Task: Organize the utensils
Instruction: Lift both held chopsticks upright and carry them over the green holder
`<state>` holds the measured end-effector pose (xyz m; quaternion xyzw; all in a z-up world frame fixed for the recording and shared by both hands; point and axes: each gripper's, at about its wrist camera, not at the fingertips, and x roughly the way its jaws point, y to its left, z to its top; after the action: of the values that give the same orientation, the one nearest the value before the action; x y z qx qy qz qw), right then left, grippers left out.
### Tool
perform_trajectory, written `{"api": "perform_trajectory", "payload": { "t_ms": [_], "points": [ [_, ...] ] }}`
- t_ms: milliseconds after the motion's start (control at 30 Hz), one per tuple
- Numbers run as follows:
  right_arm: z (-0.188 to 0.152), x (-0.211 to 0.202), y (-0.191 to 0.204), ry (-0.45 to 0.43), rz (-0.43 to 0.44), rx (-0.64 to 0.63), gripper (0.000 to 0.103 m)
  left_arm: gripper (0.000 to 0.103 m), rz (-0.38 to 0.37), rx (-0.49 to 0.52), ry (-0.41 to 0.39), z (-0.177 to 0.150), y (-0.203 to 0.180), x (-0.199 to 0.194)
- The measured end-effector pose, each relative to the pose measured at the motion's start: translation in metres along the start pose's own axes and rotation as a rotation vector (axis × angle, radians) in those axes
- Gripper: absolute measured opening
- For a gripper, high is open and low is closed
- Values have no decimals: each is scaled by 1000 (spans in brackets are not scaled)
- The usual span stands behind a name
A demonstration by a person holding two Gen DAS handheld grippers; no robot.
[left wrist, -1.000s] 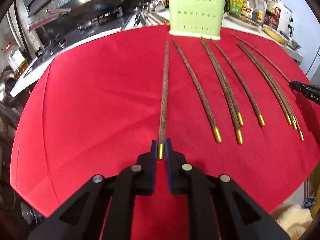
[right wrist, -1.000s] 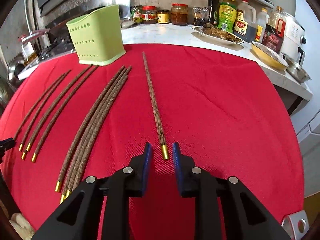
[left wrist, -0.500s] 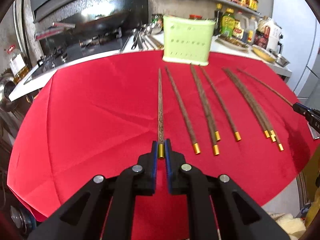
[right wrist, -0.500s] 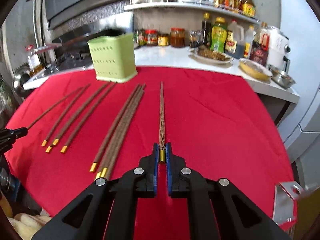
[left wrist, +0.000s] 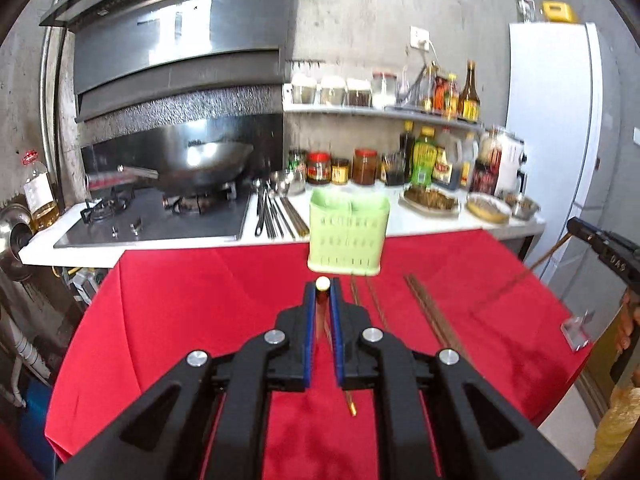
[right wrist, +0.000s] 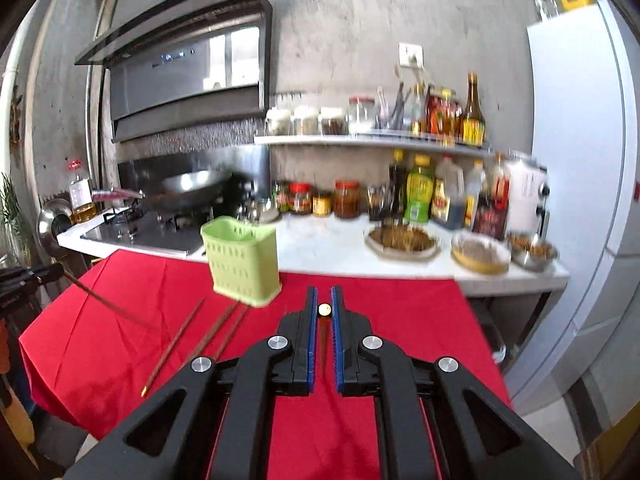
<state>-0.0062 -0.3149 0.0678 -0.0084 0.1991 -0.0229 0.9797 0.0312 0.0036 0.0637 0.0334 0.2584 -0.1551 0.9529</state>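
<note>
Each gripper, left (left wrist: 322, 289) and right (right wrist: 324, 304), has its fingers closed on one chopstick's gold-capped end, so either thinly-pinched stick could swivel and miss the green holder (left wrist: 347, 236).

A home kitchen: wok (left wrist: 200, 164) on gas stove (left wrist: 156, 220), range hood (left wrist: 176, 52), condiment shelf (right wrist: 372, 140).

In front of you the utensil holder (left wrist: 347, 236) stands at the back edge of the counter (left wrist: 192, 304), the loose chopsticks (left wrist: 430, 314) lie before it, and the stove (left wrist: 160, 220) is behind at left.
</note>
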Motion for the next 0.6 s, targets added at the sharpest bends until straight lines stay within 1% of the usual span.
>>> {"api": "perform_trajectory", "payload": {
  "t_ms": [100, 167, 200, 267, 333, 433, 500, 600],
  "points": [
    [11, 9, -1, -5, -2, -11, 7, 7, 25, 5, -11, 11, 1, -4],
    [13, 13, -1, -9, -4, -12, 7, 7, 31, 9, -3, 12, 2, -2],
    [13, 14, -1, -13, 1, -9, 7, 7, 26, 6, 8, 11, 2, 2],
    [11, 18, 1, -18, -4, -20, 7, 7, 35, 10, -3, 9, 3, 4],
    [11, 20, 4, -20, -24, -35, 8, 7, 26, 5, -8, 9, 5, 6],
    [4, 30, 4, 10, -35, -52, 8, 7, 39, 22, -21, 9, 2, 10],
    [-4, 39, 3, 47, -32, -43, 8, 7, 29, 26, 5, 6, 1, 18],
    [-13, 45, 3, 69, -30, -43, 7, 7, 36, 42, 53, -1, -2, 35]
  ]
}}
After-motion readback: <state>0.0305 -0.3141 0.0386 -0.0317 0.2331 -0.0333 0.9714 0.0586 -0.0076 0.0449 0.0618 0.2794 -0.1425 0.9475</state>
